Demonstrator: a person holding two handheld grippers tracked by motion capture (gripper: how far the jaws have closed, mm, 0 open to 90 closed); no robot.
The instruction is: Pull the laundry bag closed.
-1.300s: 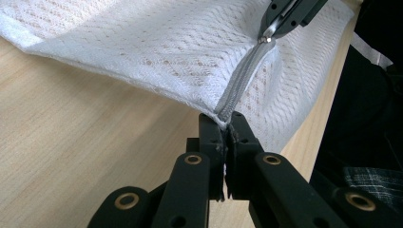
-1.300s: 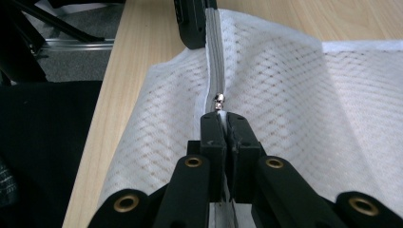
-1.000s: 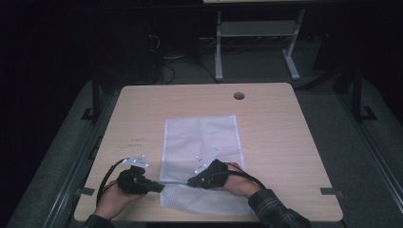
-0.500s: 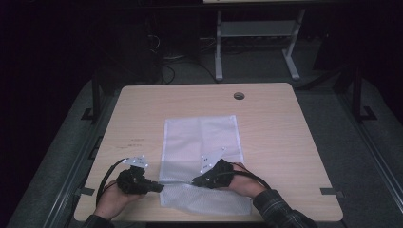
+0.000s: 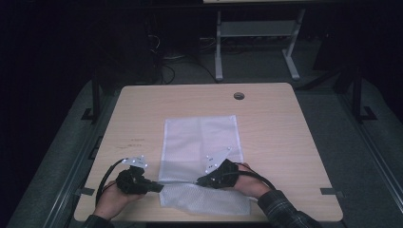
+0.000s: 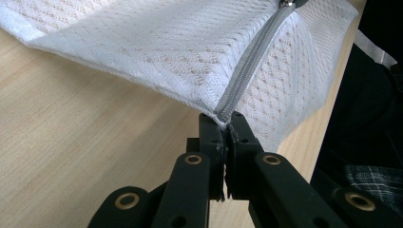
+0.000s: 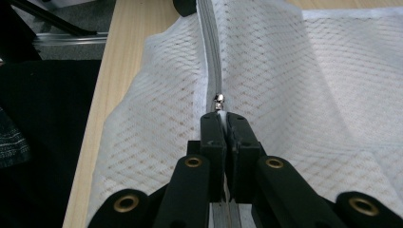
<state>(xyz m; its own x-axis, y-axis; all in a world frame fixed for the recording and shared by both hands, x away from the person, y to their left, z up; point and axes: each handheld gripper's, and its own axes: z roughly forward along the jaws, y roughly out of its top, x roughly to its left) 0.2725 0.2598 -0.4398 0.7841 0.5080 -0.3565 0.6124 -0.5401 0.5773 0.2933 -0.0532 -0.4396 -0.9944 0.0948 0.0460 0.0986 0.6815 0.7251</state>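
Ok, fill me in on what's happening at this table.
A person is working the zipper of a white mesh bag on the wooden table. The left gripper is shut on the bag's corner at the zipper's end. The right gripper is shut on the zipper just behind its metal slider.

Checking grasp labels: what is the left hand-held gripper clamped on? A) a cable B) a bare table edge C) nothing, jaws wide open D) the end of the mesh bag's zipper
D: in the left gripper view the left hand-held gripper has its jaws shut on the corner of the white mesh bag where the grey zipper ends.
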